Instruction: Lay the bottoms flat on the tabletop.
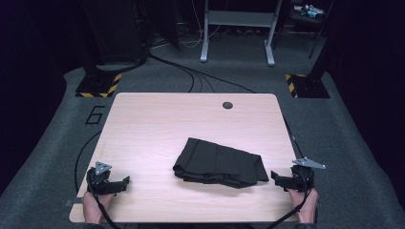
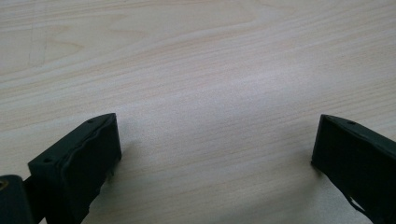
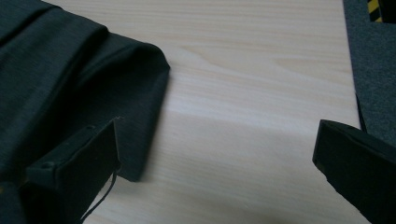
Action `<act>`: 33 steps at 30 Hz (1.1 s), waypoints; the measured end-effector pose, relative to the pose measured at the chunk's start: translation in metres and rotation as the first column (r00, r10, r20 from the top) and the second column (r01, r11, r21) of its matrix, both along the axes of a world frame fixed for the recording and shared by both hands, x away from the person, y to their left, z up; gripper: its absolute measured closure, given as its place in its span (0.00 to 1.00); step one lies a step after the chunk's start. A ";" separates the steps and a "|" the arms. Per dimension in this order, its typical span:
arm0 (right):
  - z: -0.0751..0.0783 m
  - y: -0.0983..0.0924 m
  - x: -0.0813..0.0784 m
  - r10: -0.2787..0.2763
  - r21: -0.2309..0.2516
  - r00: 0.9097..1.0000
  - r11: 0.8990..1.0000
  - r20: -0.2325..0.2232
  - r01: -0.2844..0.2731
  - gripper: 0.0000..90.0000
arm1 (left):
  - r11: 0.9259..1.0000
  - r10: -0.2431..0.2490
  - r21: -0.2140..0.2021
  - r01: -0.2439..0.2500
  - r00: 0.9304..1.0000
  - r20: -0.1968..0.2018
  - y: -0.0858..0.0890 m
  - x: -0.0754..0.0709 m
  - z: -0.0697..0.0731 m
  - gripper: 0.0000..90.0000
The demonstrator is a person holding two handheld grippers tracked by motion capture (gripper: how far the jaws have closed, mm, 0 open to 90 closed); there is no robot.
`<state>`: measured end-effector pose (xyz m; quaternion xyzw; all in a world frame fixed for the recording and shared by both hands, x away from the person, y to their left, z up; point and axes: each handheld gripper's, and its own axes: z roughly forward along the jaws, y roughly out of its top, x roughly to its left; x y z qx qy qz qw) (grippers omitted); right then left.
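At the near edge of the pale wooden table (image 1: 143, 124), your two hands rest with a gripper in each. Your left gripper (image 1: 125, 182) sits at the near left corner, its jaws spread wide over bare wood, holding nothing. Your right gripper (image 1: 274, 176) sits at the near right corner, jaws also spread and empty, pointing inward; in the right gripper view its one jaw stands just beside, perhaps over, the closest corner of the cloth.

Between the grippers and a little farther in, a dark folded cloth (image 1: 218, 163) lies flat on the table, right of centre, with loose layered edges along its near side. It is much nearer your right gripper; the left is well apart from it.

Beyond the cloth, the far half of the table is bare apart from a round cable hole (image 1: 227, 105).

This looks like the start: nothing is gripped yet. The next move likely calls for closing the right jaws on that nearby corner while bringing the left gripper across to the cloth's other side.
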<state>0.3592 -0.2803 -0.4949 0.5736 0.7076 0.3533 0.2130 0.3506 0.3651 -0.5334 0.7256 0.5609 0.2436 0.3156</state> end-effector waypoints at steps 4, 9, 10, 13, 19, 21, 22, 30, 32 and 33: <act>0.009 0.013 0.008 0.042 0.011 0.999 0.999 0.012 -0.042 0.00 | 1.000 0.000 -0.001 0.000 1.000 -0.001 0.000 0.000 0.000 0.01; 0.017 0.036 0.017 0.100 0.024 0.995 0.995 0.022 -0.101 0.00 | 1.000 0.001 -0.002 -0.001 1.000 -0.001 0.000 0.000 0.000 0.01; 0.018 0.042 0.020 0.113 0.022 0.993 0.993 0.019 -0.114 0.00 | 1.000 0.001 -0.001 -0.001 1.000 0.000 0.000 0.000 0.000 0.01; 0.021 0.064 0.030 0.171 0.012 0.985 0.985 0.013 -0.171 0.00 | 1.000 0.000 0.002 0.000 1.000 0.000 0.000 0.000 0.000 0.01; 0.018 0.095 0.046 0.243 0.014 0.970 0.970 -0.009 -0.243 0.01 | 1.000 0.001 0.000 -0.001 1.000 0.000 0.000 0.000 0.000 0.01; 0.017 0.101 0.048 0.249 0.014 0.968 0.968 -0.016 -0.249 0.01 | 1.000 0.001 0.000 -0.001 1.000 0.001 0.000 0.000 0.000 0.01; 0.016 0.106 0.051 0.255 0.013 0.967 0.967 -0.021 -0.255 0.02 | 1.000 0.000 0.000 0.000 1.000 0.000 0.000 0.000 0.000 0.01; -0.002 0.139 0.072 0.305 -0.042 0.948 0.950 -0.090 -0.310 0.05 | 1.000 -0.002 0.002 0.002 1.000 -0.002 0.000 0.000 0.000 0.01; -0.005 0.143 0.074 0.310 -0.049 0.943 0.947 -0.118 -0.317 0.05 | 1.000 -0.001 0.002 0.001 1.000 -0.002 0.000 0.000 0.000 0.01; -0.008 0.142 0.076 0.323 -0.037 0.939 0.943 -0.117 -0.329 0.05 | 1.000 -0.001 0.001 0.001 1.000 0.000 0.000 0.000 0.000 0.01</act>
